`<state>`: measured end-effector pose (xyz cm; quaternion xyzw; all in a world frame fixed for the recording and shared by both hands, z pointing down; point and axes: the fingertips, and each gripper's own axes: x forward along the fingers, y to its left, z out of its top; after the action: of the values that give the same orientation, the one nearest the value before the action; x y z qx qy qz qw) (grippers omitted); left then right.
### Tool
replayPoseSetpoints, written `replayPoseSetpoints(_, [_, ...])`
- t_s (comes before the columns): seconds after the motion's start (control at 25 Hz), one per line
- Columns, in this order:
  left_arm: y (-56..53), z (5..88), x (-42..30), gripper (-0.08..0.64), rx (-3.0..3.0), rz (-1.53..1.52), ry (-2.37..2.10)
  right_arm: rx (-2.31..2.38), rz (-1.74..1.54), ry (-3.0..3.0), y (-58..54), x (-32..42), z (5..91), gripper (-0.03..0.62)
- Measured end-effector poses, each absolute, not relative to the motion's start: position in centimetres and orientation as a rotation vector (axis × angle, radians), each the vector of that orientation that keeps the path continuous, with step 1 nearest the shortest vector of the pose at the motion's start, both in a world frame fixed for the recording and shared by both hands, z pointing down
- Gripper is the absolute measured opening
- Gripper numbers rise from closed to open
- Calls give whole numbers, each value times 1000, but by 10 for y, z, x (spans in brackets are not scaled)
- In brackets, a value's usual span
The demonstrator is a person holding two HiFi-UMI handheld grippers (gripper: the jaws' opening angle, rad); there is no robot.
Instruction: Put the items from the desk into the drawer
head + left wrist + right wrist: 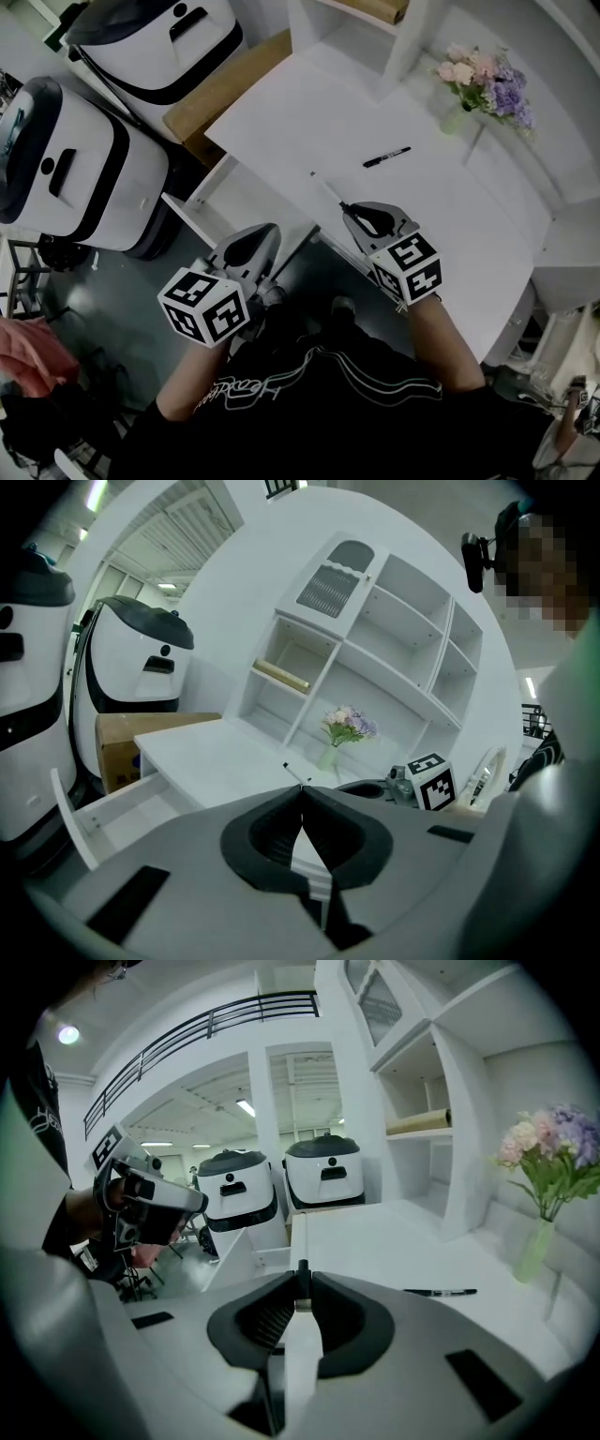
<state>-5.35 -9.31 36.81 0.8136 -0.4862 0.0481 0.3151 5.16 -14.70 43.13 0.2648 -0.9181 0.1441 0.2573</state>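
Currently, the right gripper [301, 1274] is clamping a white pen [328, 192] between its closed jaws above the front edge of the desk [281, 112]. The left gripper [302, 791] is closed and empty, hovering off the desk's front beside the open drawer [131, 799]. A black pen [386, 157] is lying mid-desk, and flowers [483, 75] are standing at the desk's rear.

White desk [309, 122] with a white cubby shelf unit [394, 639] at its back, a vase of pink and purple flowers [483, 80], a cardboard box [225, 98] at the desk end, two rounded white-and-black machines [66, 169] on the grey floor [122, 309], an upper-level railing [206, 1021], and ceiling strip lights [246, 1107].
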Motion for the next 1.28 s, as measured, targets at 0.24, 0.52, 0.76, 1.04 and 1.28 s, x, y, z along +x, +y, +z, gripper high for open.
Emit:
replayPoseSetpoints(0.24, [-93, 372, -134, 20, 2136, 130, -1282, 697, 395, -2485, -141, -30, 436, 74])
replayPoseSetpoints(0.52, [-95, 393, -206, 20, 2105, 143, -1274, 677, 414, -2441, -140, -105, 468, 74])
replayPoseSetpoints(0.76, [-97, 417, -251, 20, 2061, 150, -1264, 654, 462, -2376, -141, -149, 514, 75])
replayPoseSetpoints(1.04, [-101, 439, -281, 20, 2016, 152, -1265, 601, 421, -2233, -144, -172, 586, 75])
replayPoseSetpoints(1.28, [-104, 457, -305, 20, 1967, 144, -1290, 544, 388, -2095, -148, -180, 655, 75])
